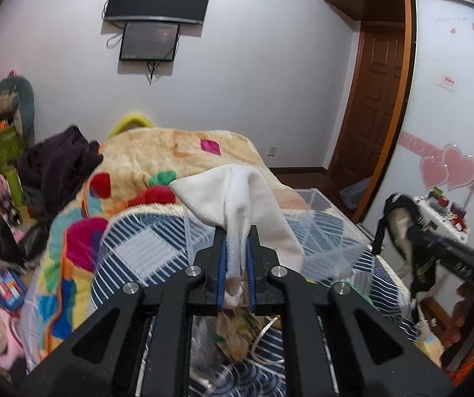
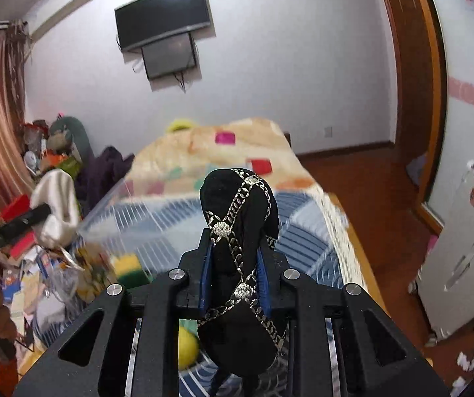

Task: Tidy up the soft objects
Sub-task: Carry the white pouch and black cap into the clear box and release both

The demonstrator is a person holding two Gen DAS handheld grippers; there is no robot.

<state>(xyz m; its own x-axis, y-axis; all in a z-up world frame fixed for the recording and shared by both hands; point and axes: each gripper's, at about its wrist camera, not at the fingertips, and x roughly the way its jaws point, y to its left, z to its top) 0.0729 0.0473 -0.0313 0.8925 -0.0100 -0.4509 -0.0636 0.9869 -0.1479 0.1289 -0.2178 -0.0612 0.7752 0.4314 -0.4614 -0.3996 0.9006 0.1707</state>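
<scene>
The left tongs (image 1: 237,251) were clamped on a white cloth (image 1: 237,198), held up above the clear plastic box (image 1: 319,228) on the bed (image 1: 170,152). The right tongs (image 2: 235,264) were clamped on a black fabric piece with silver trim (image 2: 237,205), over the bed's near edge.

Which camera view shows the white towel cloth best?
The left wrist view: the white towel cloth fills the centre, pinched between the left gripper jaws. The right wrist view shows it only small and blurred at the left edge.
</scene>
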